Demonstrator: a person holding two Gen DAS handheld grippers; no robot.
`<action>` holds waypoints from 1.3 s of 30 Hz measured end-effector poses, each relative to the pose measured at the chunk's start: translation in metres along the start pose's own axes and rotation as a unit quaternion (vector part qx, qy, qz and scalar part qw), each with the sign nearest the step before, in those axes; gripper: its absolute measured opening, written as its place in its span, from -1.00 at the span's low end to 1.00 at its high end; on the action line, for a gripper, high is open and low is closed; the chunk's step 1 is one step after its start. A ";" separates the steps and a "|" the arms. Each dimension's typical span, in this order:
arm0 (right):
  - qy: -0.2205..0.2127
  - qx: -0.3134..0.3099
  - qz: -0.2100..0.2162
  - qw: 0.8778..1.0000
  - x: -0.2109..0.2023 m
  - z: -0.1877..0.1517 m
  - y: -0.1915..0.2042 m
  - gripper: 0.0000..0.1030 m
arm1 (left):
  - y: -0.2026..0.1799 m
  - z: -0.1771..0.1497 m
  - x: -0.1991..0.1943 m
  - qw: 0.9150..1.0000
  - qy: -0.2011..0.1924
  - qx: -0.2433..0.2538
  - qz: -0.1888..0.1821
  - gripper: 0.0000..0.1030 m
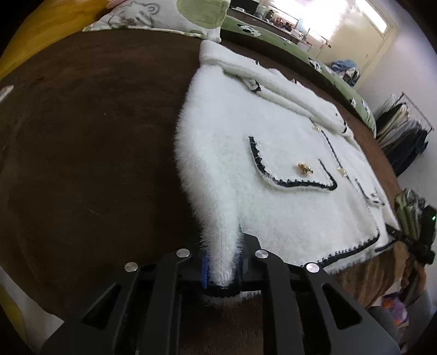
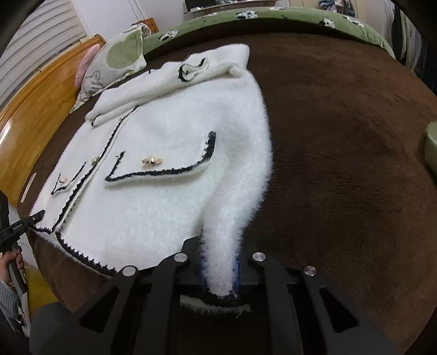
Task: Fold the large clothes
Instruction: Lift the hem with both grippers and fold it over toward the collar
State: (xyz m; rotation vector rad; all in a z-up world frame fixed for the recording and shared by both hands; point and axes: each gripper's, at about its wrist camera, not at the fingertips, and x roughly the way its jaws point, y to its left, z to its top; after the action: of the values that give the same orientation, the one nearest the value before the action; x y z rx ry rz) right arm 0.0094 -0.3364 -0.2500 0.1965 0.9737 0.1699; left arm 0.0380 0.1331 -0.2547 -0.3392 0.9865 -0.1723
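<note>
A fluffy white cardigan [image 1: 273, 153] with black trim, gold buttons and flap pockets lies flat on a brown bed cover [image 1: 82, 136]; it also shows in the right wrist view [image 2: 164, 142]. My left gripper [image 1: 221, 262] is shut on one bottom hem corner, which is lifted into a ridge. My right gripper [image 2: 220, 270] is shut on the other bottom hem corner, lifted the same way. The right gripper [image 1: 418, 240] shows at the far right of the left wrist view. The left gripper [image 2: 24, 224] shows at the left edge of the right wrist view.
A pillow [image 2: 114, 60] with a bear print lies by the wooden headboard [image 2: 41, 109]. A green blanket [image 2: 273, 16] runs along the bed's far side. A clothes rack [image 1: 404, 123] stands beyond the bed. The brown cover [image 2: 341, 136] stretches to the cardigan's right.
</note>
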 end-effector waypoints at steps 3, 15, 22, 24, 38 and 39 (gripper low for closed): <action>-0.012 0.003 0.005 1.000 -0.011 -0.003 0.002 -0.75 | 0.004 0.002 -0.005 1.000 0.003 -0.005 -0.015 -0.70; -0.036 -0.020 0.012 0.999 -0.065 -0.018 0.019 -0.82 | 0.001 -0.001 -0.035 1.000 -0.003 0.017 -0.020 -0.72; -0.026 -0.034 0.014 0.999 -0.099 -0.035 0.025 -0.82 | 0.003 -0.016 -0.066 0.999 0.007 0.029 -0.018 -0.73; -0.017 -0.031 0.016 0.999 -0.108 -0.044 0.025 -0.82 | 0.001 -0.024 -0.080 0.999 0.005 0.030 -0.017 -0.73; -0.034 0.007 0.002 0.999 -0.117 -0.051 0.025 -0.82 | -0.001 -0.030 -0.086 0.999 -0.013 -0.004 -0.035 -0.73; -0.041 0.005 -0.001 0.999 -0.121 -0.043 0.028 -0.82 | -0.004 -0.023 -0.089 0.999 -0.018 -0.002 -0.043 -0.73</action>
State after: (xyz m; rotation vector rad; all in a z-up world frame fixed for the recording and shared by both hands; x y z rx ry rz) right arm -0.0945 -0.3335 -0.1695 0.2101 0.8931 0.1550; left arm -0.0300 0.1509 -0.1947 -0.3873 0.9376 -0.2406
